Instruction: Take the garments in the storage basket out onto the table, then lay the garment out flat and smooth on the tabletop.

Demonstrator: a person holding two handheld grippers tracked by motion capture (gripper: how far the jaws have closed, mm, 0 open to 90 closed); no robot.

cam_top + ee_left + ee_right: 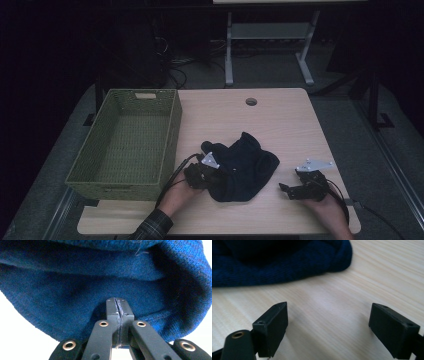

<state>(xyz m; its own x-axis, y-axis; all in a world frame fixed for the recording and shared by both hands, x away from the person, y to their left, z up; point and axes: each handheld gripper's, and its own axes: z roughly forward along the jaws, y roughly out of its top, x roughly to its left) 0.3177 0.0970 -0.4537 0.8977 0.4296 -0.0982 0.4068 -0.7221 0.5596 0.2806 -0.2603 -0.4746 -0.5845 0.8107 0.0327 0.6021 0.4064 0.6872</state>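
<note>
Left gripper view: fingers [117,315] pinching blue knit garment [100,282], grasp step under way. Right gripper [328,327] fingers spread above desk [374,277]. Next, likely: lift toward basket [170,135].

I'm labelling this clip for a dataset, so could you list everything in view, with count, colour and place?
dark blue knitted fabric item: one, dark blue, crumpled on the table's near middle, its left edge pinched in the left gripper.
green woven rectangular basket: one, green, on the table's left side, nothing visible inside.
light wooden table: one, pale wood, with a round hole near its far edge.
white metal frame: one, white, on the floor beyond the table.
left gripper: one, black, shut on the fabric's edge.
right gripper: one, black, jaws apart over bare table, right of the fabric, not touching it.
person's hands: two; left hand, right hand, at the near edge.
</note>
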